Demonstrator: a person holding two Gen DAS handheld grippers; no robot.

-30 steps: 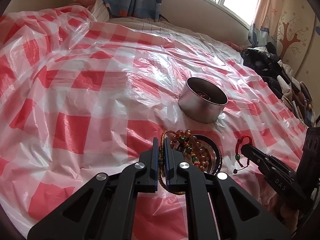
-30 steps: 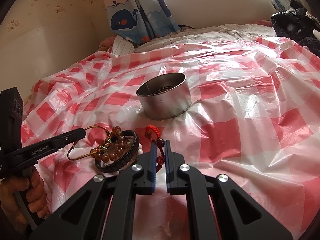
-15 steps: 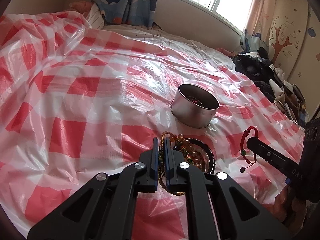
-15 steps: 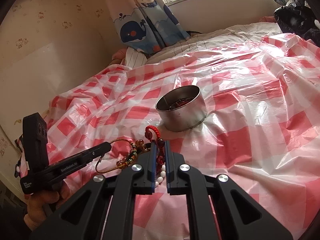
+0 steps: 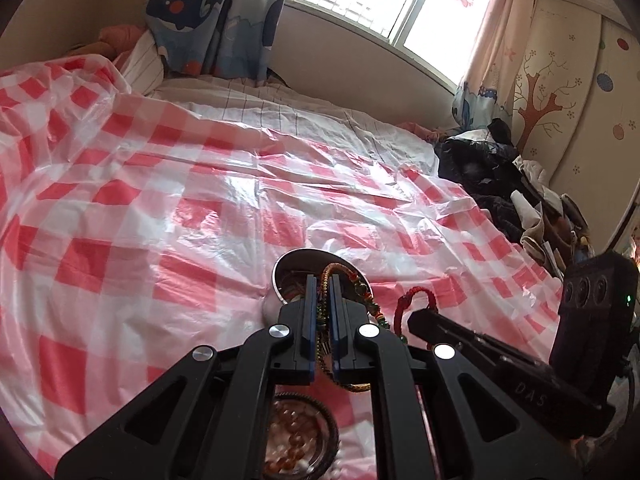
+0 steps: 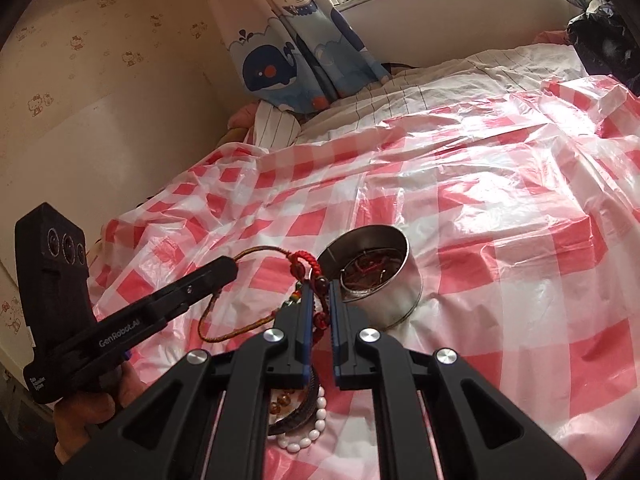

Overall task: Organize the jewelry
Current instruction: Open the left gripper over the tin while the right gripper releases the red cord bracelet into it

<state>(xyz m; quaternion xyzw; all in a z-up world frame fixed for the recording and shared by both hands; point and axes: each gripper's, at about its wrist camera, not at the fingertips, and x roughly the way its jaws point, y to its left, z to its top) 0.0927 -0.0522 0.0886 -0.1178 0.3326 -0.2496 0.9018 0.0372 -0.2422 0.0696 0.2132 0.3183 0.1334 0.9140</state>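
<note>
Jewelry is split: the left claw (image 5: 320,300) pinches a gold cord bracelet (image 6: 224,312), the right claw (image 6: 319,304) a red one (image 6: 306,264), both raised beside the tin (image 6: 396,300) for dropping in.

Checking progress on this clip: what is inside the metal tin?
The right wrist view shows tangled red cords and thin wire pieces inside the metal tin. Its near wall hides part of the bottom, so no count.
</note>
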